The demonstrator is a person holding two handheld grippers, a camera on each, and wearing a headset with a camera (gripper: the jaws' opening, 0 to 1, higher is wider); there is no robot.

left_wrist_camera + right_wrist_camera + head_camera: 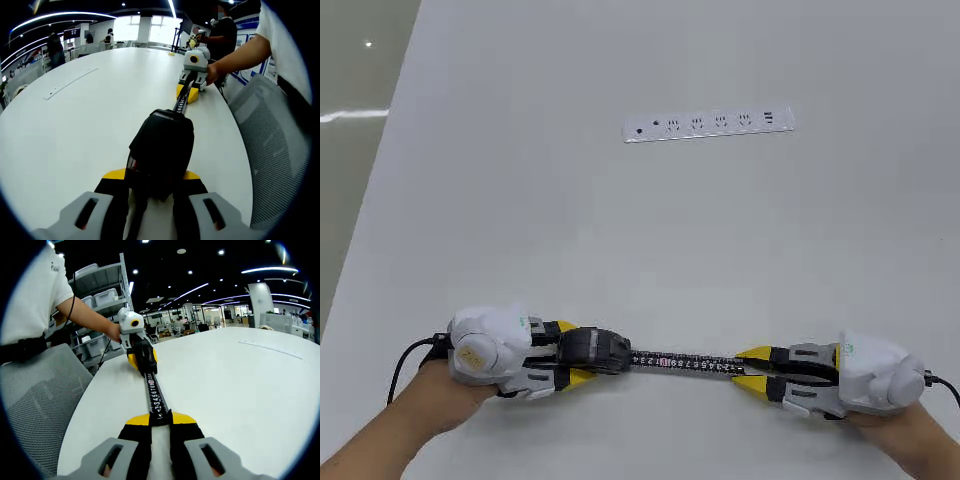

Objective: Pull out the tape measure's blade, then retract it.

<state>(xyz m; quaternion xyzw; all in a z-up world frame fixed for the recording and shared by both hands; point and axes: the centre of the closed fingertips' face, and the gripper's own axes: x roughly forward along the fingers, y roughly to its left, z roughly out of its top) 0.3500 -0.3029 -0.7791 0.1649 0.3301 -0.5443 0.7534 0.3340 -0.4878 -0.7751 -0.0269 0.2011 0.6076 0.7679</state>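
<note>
A black tape measure case point(593, 349) lies near the table's front edge, with my left gripper point(566, 352) shut on it. In the left gripper view the case point(162, 152) sits between the yellow-tipped jaws point(150, 175). Its dark blade point(685, 362) with white numbers runs right to my right gripper point(752, 368), which is shut on the blade's end. The right gripper view shows the blade point(154, 396) stretching from my right gripper point(160, 418) to the case point(143, 356) in the far gripper.
A white power strip point(708, 124) lies flat at the back middle of the white table point(650, 240). A grey mesh chair point(280, 150) stands beside the table. The table's left edge point(375, 190) drops to a greenish floor.
</note>
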